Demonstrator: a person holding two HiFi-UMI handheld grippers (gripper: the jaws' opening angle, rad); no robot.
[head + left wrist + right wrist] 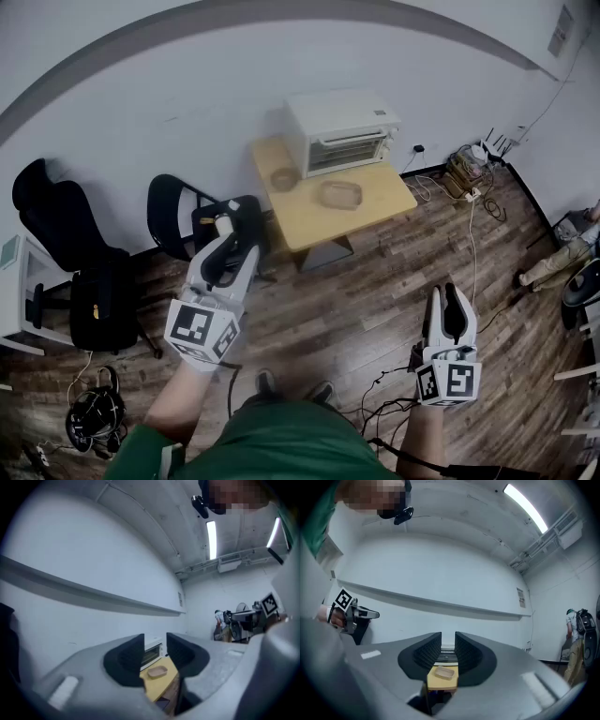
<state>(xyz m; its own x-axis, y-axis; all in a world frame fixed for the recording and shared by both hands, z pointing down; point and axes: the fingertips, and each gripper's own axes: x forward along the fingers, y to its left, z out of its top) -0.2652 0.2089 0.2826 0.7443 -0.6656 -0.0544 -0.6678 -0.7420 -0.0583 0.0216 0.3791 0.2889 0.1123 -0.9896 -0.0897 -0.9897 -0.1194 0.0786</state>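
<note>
Both grippers hang in mid-air over the wooden floor, well short of a small wooden table (308,218). On the table stand a white toaster oven (339,130), a clear shallow container (339,194) and a round dish (284,178). My left gripper (228,236) is raised at the left, open a little, with nothing between its jaws. My right gripper (448,298) is lower at the right, jaws narrowly apart and empty. In the left gripper view the left gripper (154,651) frames the oven (153,652) and container (157,671). In the right gripper view the right gripper (448,651) frames the container (443,672).
Two black chairs (54,223) (176,211) stand by the wall at the left, with a black bag (101,300) and coiled cables (92,417) on the floor. More cables and gear (469,169) lie right of the table. A person (561,258) is at the far right.
</note>
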